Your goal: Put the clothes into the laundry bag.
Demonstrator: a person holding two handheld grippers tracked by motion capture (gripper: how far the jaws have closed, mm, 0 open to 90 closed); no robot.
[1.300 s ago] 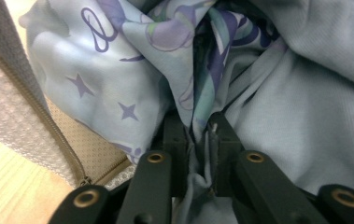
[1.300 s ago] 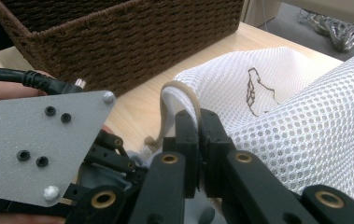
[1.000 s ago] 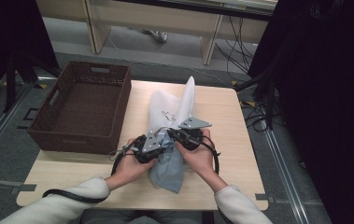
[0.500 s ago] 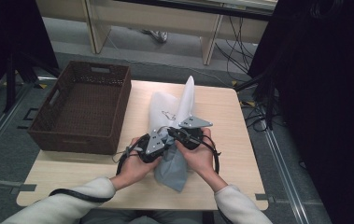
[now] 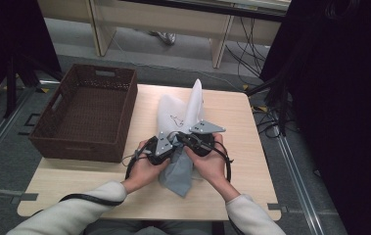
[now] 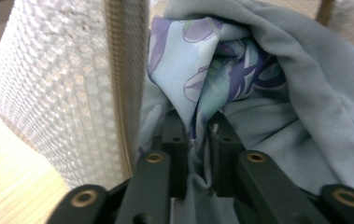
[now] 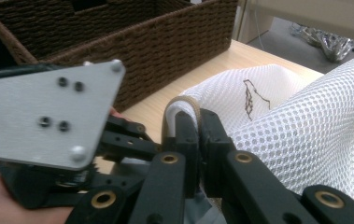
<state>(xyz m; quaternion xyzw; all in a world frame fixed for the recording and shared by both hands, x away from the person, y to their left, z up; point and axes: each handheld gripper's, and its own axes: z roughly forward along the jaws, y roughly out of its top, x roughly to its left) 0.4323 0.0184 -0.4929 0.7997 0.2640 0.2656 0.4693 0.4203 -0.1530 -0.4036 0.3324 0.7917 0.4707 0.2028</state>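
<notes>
At centre frame, left gripper (image 6: 194, 140) clamped on patterned blue cloth (image 6: 207, 70), grey garment (image 5: 178, 169) half hidden under both hands, right gripper (image 7: 195, 135) pinched on white mesh bag (image 7: 305, 121) zipper edge, brown basket (image 5: 87, 115) at left.

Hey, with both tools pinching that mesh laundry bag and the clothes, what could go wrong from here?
The left tool pinches just a thin fold of the floral garment, so that fold may slip free. The right tool clamps the zipper edge of the mesh laundry bag; a hard pull might strain it. The grey garment hangs out and could snag.
</notes>
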